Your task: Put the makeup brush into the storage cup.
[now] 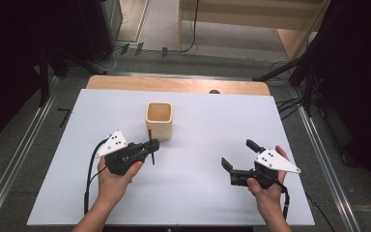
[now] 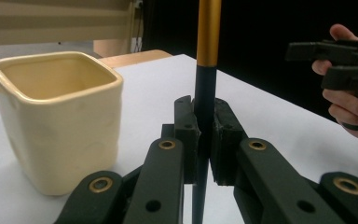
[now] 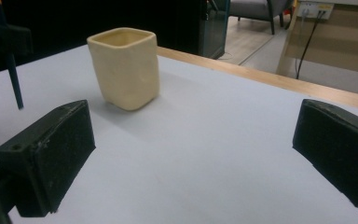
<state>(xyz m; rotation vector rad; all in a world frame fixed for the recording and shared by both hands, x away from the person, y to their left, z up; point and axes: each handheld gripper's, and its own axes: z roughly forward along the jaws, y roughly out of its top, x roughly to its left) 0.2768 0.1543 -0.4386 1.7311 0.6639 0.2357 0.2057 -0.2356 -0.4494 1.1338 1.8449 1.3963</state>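
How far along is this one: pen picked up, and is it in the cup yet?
Done: the left tongs are shut on the pen, upright above the table. In hand: it hangs beside the cream cup. Left: putting it in. The right tongs are open and hold nothing.

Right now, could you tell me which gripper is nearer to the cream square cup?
Left. The left gripper, shut on a pen, sits just beside the cream square cup; the right gripper stands open, well off to its right.

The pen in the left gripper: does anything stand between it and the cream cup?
Nothing visible does. The left gripper holds the pen upright, clamped, just beside the cream cup, whose mouth is open. The right gripper is open, off to the side over bare table.
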